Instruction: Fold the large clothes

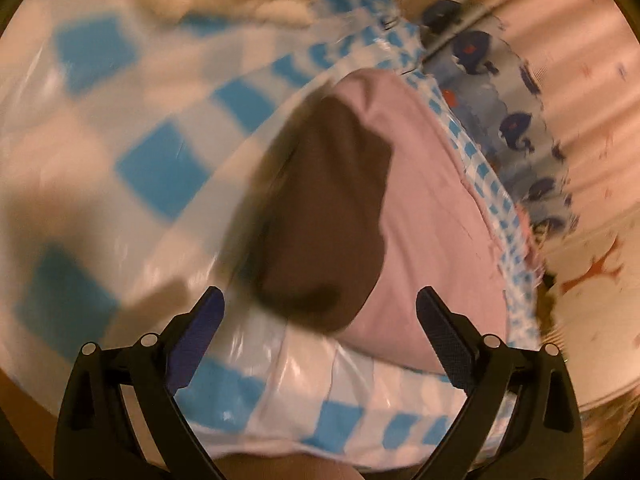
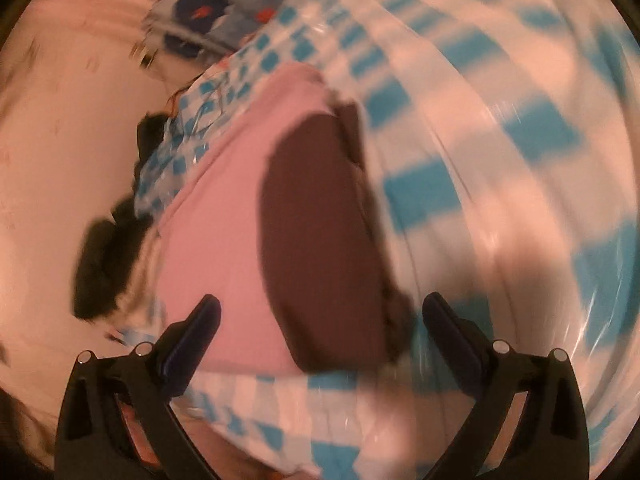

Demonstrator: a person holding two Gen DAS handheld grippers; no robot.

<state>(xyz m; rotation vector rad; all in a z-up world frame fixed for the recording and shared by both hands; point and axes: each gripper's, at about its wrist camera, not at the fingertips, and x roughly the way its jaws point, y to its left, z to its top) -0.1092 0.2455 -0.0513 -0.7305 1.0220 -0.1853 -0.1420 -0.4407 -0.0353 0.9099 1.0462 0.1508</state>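
Left wrist: brown garment (image 1: 324, 216) lengthwise away

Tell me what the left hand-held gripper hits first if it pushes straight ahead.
Most likely the brown cloth, lying on the pink cloth, dead ahead between the open fingers of the left hand-held gripper. Blur makes depth uncertain.

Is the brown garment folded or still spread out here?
Folded, apparently: the brown garment is a compact block on the pink cloth, with stacked edges on one side in the right wrist view. Blur hides the layer count.
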